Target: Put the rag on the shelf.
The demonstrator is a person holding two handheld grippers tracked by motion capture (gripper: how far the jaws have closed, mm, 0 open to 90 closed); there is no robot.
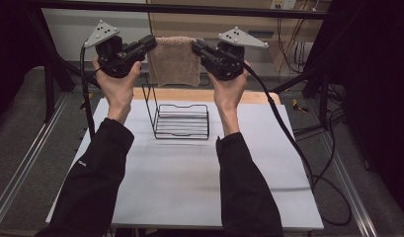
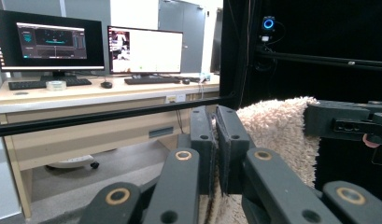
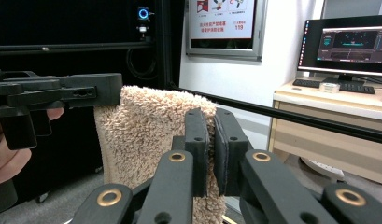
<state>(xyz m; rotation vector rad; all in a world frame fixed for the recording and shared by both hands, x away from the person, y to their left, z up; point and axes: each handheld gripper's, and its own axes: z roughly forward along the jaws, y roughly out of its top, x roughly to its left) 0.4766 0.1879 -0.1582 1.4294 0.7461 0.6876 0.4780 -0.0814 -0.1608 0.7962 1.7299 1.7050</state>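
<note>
A beige fluffy towel point(image 1: 175, 60) hangs in the air above the far side of the table, stretched between both grippers. My left gripper point(image 1: 151, 43) is shut on its upper left corner and my right gripper point(image 1: 195, 47) on its upper right corner. In the left gripper view the jaws pinch the towel point(image 2: 277, 130) edge at my left gripper point(image 2: 213, 135), with the other gripper's jaw point(image 2: 347, 122) across from it. In the right gripper view my right gripper point(image 3: 211, 135) clamps the towel point(image 3: 142, 135). A black wire rack point(image 1: 181, 121) stands on the table below the towel.
The white table top point(image 1: 189, 168) lies under both forearms, with a wooden strip point(image 1: 189, 94) at its far edge. A black frame bar point(image 1: 180, 9) crosses behind the towel. Cables point(image 1: 298, 148) trail at the right. A desk with monitors point(image 2: 86, 46) stands beyond.
</note>
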